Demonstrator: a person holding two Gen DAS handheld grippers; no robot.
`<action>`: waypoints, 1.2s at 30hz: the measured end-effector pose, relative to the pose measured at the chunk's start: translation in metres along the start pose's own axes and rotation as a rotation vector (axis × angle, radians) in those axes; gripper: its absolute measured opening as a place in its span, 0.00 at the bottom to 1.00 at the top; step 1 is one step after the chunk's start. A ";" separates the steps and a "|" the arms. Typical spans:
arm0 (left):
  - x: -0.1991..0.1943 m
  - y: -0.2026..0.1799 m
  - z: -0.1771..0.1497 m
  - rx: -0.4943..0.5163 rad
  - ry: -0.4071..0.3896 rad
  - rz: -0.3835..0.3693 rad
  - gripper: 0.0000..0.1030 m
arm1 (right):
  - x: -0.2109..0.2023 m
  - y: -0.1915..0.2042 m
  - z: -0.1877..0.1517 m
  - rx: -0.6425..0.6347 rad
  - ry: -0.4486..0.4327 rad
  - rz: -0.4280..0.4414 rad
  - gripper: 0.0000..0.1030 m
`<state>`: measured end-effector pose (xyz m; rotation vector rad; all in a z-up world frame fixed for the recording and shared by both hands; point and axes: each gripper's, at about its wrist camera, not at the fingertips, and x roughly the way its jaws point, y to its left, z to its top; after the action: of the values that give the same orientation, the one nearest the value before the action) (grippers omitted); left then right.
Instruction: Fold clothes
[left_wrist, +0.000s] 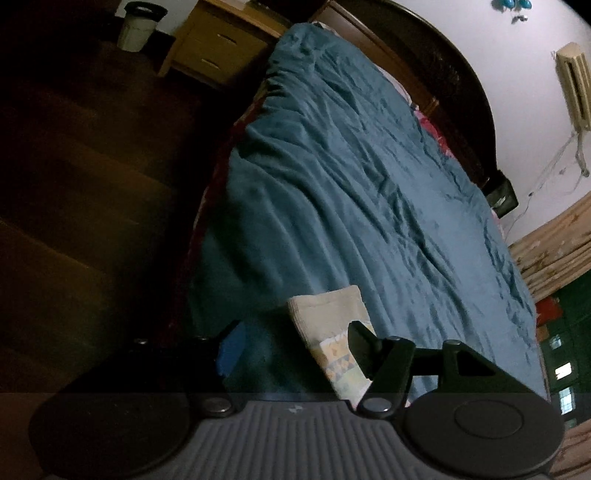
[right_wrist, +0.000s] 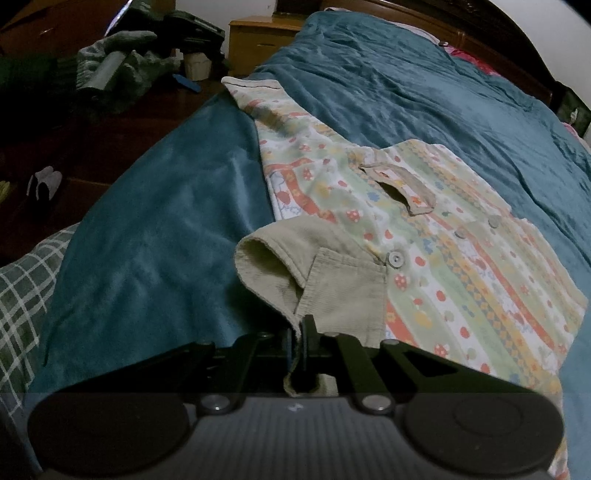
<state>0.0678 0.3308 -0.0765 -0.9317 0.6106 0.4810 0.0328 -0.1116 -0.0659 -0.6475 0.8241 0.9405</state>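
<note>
A patterned child's shirt (right_wrist: 424, 236) with beige collar and cuffs lies on the teal blanket (right_wrist: 424, 92) of a bed. My right gripper (right_wrist: 301, 332) is shut on the beige collar edge (right_wrist: 332, 291) at the near end of the shirt. In the left wrist view a sleeve end of the shirt (left_wrist: 332, 332) lies between the fingers of my left gripper (left_wrist: 295, 343), which is open. Its right finger (left_wrist: 364, 343) rests over the cloth. The left gripper also shows far off in the right wrist view, held by a gloved hand (right_wrist: 122, 59).
The teal blanket (left_wrist: 351, 177) covers the whole bed; a dark wooden headboard (left_wrist: 443, 74) runs along the far side. A wooden nightstand (left_wrist: 218, 48) and a bin (left_wrist: 136, 26) stand on the dark floor beside the bed. A checked cloth (right_wrist: 22, 306) lies at the left.
</note>
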 end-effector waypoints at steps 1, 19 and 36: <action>0.002 -0.003 0.001 0.012 -0.003 -0.001 0.60 | 0.000 0.000 0.000 0.000 0.001 0.000 0.05; 0.025 -0.048 0.003 0.236 -0.071 0.048 0.05 | 0.001 -0.003 0.001 -0.016 0.024 0.036 0.08; 0.027 -0.034 0.003 0.191 -0.022 0.020 0.43 | -0.018 -0.046 0.076 0.158 -0.131 0.115 0.18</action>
<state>0.1097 0.3194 -0.0733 -0.7390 0.6344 0.4419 0.0924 -0.0805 -0.0043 -0.4009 0.8156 0.9998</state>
